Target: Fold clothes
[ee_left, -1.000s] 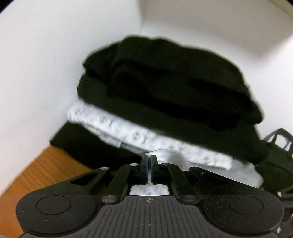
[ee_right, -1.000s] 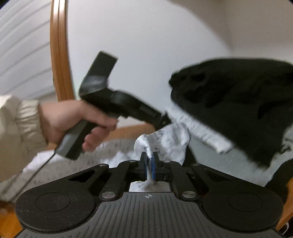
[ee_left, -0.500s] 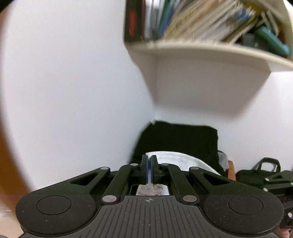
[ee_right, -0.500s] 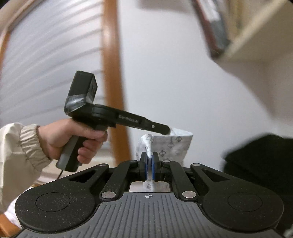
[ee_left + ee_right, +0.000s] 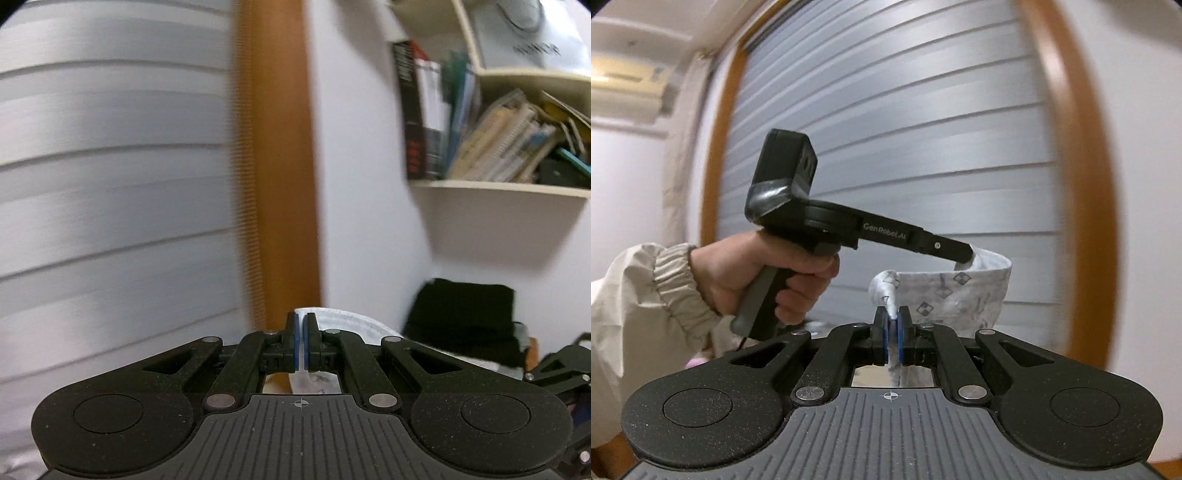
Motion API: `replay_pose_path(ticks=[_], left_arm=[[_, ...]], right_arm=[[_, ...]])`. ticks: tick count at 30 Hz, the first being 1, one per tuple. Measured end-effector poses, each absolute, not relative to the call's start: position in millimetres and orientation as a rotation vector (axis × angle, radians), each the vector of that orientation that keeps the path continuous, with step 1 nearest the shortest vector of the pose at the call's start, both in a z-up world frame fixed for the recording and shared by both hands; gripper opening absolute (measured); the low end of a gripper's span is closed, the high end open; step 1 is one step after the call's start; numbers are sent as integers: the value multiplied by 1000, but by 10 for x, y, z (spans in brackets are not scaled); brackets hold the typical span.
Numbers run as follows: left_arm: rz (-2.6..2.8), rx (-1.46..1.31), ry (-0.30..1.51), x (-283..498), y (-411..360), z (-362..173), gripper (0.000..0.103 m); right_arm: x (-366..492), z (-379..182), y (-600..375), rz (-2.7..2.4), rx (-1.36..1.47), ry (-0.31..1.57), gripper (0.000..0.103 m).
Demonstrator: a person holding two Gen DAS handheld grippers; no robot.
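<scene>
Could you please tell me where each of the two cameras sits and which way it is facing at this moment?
Left wrist: on the left hand-held gripper, facing the blinds, wooden frame and bookshelf; only its own fingers show.
Right wrist: on the right hand-held gripper, facing the blinds; the left hand and sleeve show.
Shared: the white patterned cloth, pinched by both, plus blinds and frame.
</scene>
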State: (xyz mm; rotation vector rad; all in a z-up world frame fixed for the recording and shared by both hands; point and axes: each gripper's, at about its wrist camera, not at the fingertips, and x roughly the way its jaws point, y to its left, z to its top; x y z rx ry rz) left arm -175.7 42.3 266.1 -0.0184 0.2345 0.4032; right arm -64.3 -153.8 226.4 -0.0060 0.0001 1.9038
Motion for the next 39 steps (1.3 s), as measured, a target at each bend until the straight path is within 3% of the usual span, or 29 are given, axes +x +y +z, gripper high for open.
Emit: replay_pose_path(ticks=[14, 24, 31, 33, 35, 37, 39], left_arm=[[589, -181, 200, -3690, 1097, 2108, 2], [671, -346, 273, -4548, 1404, 1254, 2], [708, -409, 331, -4642, 1529, 865, 2], [717, -423, 354, -4700, 1547, 760, 4], [744, -438, 383, -4787, 1561, 648, 4], [777, -450, 411, -4851, 1569, 561, 16], [815, -445, 430, -4898, 1547, 518, 23]], right_arm=[[-901, 2194, -1121, 2127, -196, 5, 6], [-1663, 1499, -645, 2178, -355, 112, 6], [-2081, 1015, -427, 2211, -441, 204, 6], [-2281, 957, -371, 2217, -459, 222, 12], [-2358, 888, -323, 2232, -481, 258, 36], [-2442, 835, -342, 2240, -498, 265, 43], [-2516, 831, -406, 2235, -522, 258, 44]])
